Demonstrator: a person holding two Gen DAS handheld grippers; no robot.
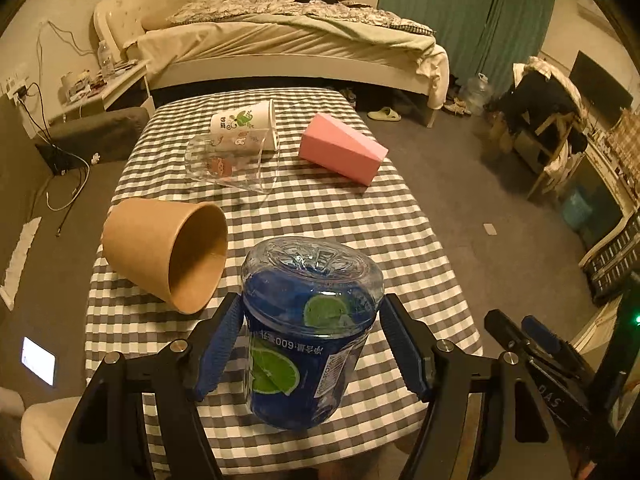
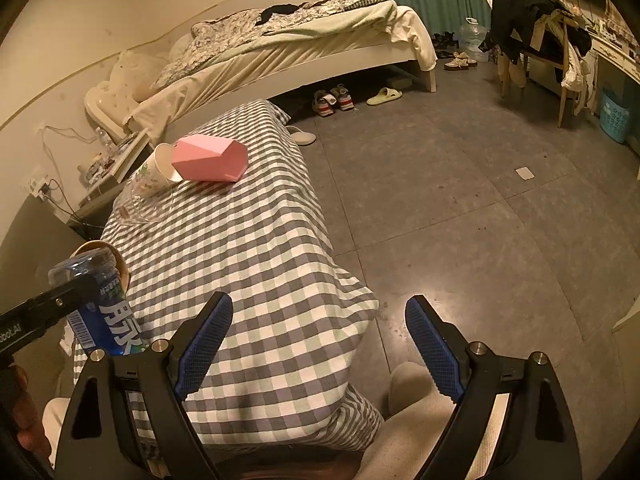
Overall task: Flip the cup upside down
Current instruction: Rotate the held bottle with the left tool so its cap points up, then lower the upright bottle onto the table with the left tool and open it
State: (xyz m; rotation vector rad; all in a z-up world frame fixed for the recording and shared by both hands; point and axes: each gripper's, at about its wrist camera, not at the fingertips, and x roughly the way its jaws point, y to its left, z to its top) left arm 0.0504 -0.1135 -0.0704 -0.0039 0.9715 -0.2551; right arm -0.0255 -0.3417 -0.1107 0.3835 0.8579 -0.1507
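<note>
A blue bottle-shaped cup with lime pictures (image 1: 308, 332) stands upside down, base up, near the front edge of the checked table (image 1: 320, 216). My left gripper (image 1: 310, 340) has its blue pads on both sides of it with a small gap on each side, so it is open. The cup also shows in the right wrist view (image 2: 100, 304), beside the left gripper's finger (image 2: 48, 304). My right gripper (image 2: 320, 344) is open and empty over the table's right front corner; it shows at the right edge of the left wrist view (image 1: 532, 340).
A brown paper cup (image 1: 168, 252) lies on its side left of the blue cup. Farther back lie a clear plastic cup (image 1: 228, 164), a printed white paper cup (image 1: 248, 122) and a pink box (image 1: 340, 148). A bed (image 1: 280, 40) stands behind the table.
</note>
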